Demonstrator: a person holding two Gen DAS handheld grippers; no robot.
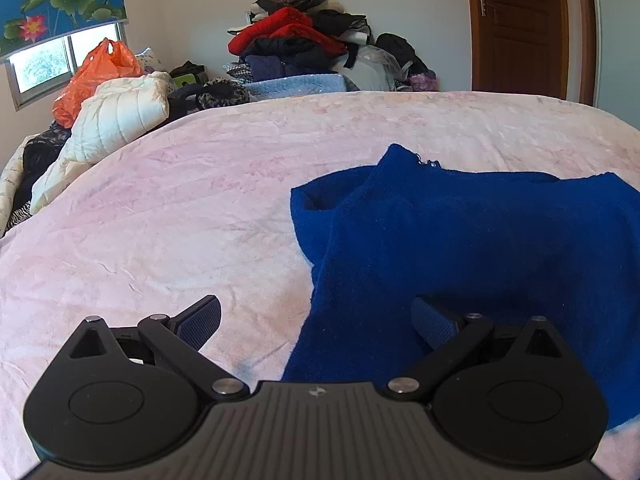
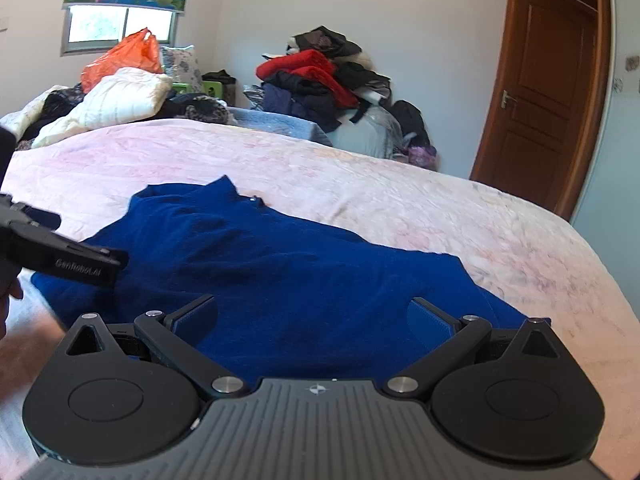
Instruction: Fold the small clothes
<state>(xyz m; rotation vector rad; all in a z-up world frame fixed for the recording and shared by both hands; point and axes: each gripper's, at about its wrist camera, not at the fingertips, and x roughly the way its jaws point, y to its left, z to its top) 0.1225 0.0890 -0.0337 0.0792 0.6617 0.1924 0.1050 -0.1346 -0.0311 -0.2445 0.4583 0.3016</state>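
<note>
1. Sweater [image 1: 460,240], deep blue, lies partly folded on the pink bedspread [image 1: 180,200], toward its near edge, with one flap laid over the body.
2. Left gripper [image 1: 316,320] hangs over the sweater's left edge (one finger over bare bedspread, the other over blue cloth), jaws spread wide and holding nothing.
3. Right gripper [image 2: 314,320] hovers above the sweater's near part, jaws likewise wide apart and empty.
4. Far behind the bed stand a clothes pile [image 2: 320,76], an orange bag [image 2: 124,58] and a brown door [image 2: 548,92].
</note>
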